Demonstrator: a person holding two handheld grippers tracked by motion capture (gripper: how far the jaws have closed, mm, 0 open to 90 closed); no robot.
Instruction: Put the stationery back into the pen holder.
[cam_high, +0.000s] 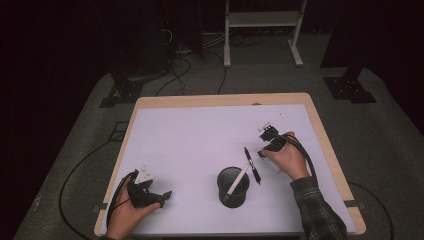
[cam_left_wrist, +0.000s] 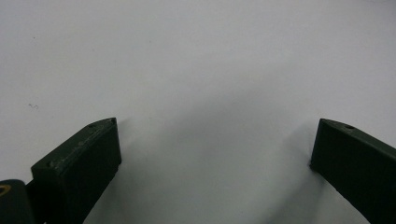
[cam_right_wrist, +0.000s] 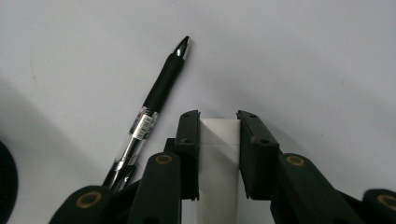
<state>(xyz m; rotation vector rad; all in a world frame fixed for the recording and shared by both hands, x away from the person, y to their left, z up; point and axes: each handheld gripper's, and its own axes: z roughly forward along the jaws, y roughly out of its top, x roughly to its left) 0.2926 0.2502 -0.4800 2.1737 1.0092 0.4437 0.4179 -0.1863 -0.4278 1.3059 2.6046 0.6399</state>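
Observation:
A black mesh pen cup stands at the front middle of the white mat, with a white pen leaning in it. Just right of the cup lies a black gel pen, its tip pointing away. My right gripper sits beside that pen, low on the mat. It is shut on a flat white stick between its jaws. My left gripper rests at the front left, open wide over bare mat with nothing between its jaws.
The wooden table carries a white mat that is bare across its middle and back. A small dark mark shows on the mat. Cables and stand legs lie on the floor beyond the far edge.

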